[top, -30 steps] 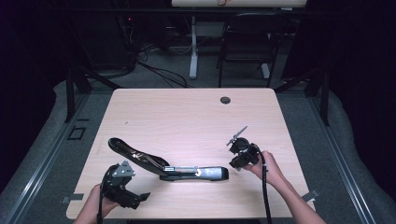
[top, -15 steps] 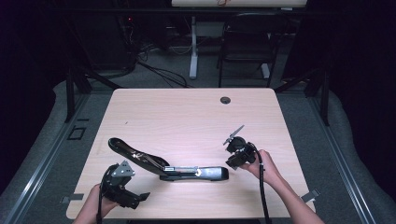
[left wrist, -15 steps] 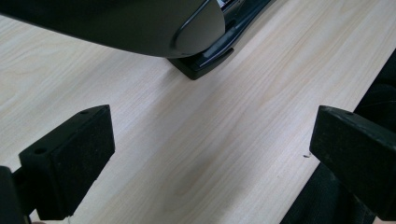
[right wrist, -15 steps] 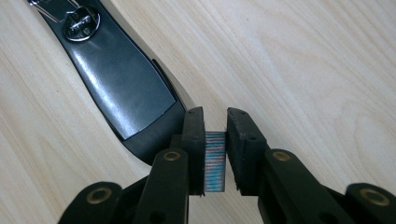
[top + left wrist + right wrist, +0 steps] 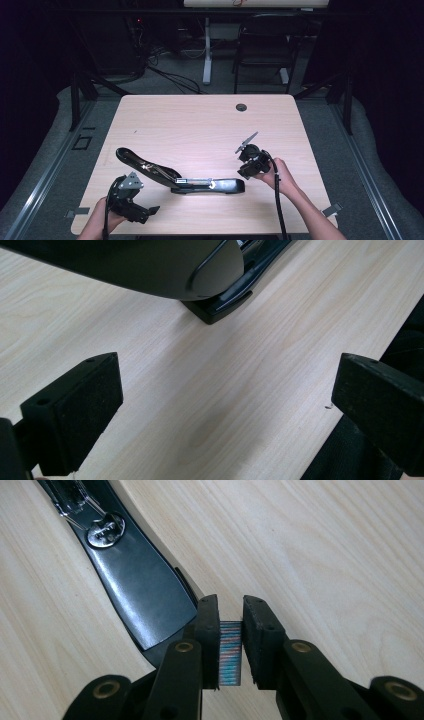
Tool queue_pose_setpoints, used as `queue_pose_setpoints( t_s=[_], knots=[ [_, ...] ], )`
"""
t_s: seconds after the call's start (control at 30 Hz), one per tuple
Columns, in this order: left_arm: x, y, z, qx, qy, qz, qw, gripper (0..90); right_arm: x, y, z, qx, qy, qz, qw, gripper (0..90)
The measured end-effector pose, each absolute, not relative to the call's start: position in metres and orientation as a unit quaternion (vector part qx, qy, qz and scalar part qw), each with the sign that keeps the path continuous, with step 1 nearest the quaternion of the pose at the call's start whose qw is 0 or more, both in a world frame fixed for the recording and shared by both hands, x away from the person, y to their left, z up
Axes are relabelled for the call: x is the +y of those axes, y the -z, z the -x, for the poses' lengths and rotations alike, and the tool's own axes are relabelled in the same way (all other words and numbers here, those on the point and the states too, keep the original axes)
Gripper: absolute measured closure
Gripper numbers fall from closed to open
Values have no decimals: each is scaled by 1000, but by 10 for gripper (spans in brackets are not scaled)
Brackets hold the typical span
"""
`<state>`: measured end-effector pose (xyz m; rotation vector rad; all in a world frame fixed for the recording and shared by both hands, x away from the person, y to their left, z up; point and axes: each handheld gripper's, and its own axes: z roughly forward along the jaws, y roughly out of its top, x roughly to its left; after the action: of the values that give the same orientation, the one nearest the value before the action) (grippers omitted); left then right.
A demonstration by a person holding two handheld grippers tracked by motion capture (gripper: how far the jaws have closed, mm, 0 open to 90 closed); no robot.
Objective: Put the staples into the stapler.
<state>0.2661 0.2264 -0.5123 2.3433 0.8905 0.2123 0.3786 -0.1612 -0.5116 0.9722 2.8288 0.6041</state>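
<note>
Right gripper (image 5: pixel 230 615) slightly nearer one open stapler (image 5: pixel 190 181), clamping one staple strip (image 5: pixel 230 652); left gripper (image 5: pixel 227 390) jaws released.

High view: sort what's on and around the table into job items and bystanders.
In the job:
- open stapler
- strip of staples, clamped in the right gripper
- left gripper, jaws apart near the stapler's end

Just there:
- table's cable grommet
- chair and floor cables behind the table
</note>
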Motion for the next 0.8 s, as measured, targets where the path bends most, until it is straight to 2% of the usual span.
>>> queue_pose_setpoints(
  t_s=[0.8],
  knots=[
    [225, 513, -268, 341, -76, -883, 312, 0, -130, 503, -380, 934, -223, -275, 42, 780]
  ],
)
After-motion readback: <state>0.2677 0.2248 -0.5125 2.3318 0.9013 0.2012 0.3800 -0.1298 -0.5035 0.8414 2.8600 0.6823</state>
